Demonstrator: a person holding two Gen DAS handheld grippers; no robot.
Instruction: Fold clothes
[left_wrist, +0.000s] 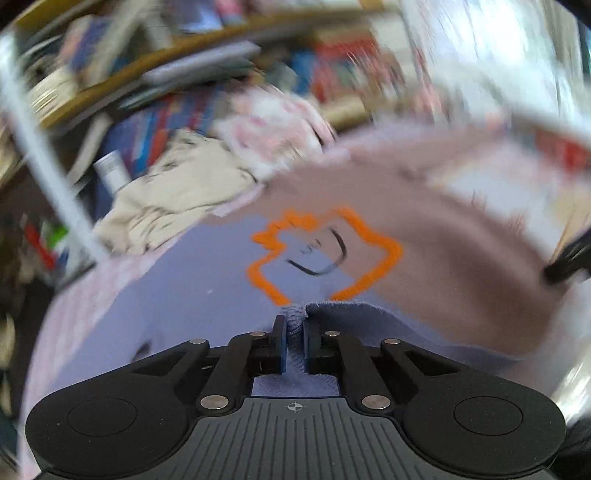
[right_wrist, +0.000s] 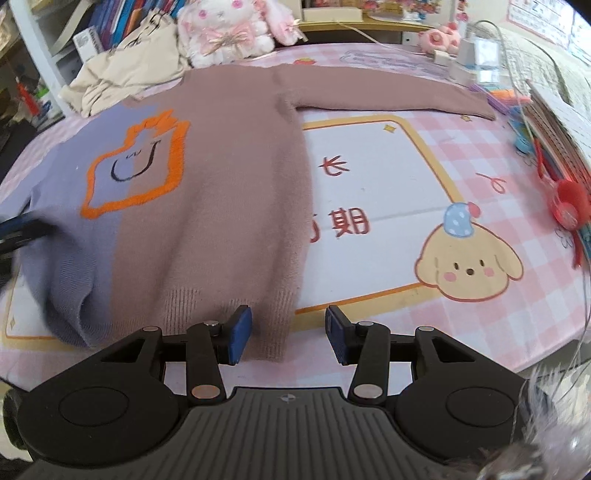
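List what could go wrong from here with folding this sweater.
1. The left gripper pinches only a small bunch of the sweater at its purple edge; the knit may slip out as it is carried over.
2. The right gripper stands open at the ribbed hem, holding nothing, so the body may drag and crease.
3. The outstretched sleeve ends near the clutter by the white cable and may snag it.

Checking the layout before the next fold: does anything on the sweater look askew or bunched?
Yes. The sweater lies flat on its brown side, sleeve stretched out, but its purple side is bunched and lifted where the left gripper pinches the knit. The right gripper is open over the hem.
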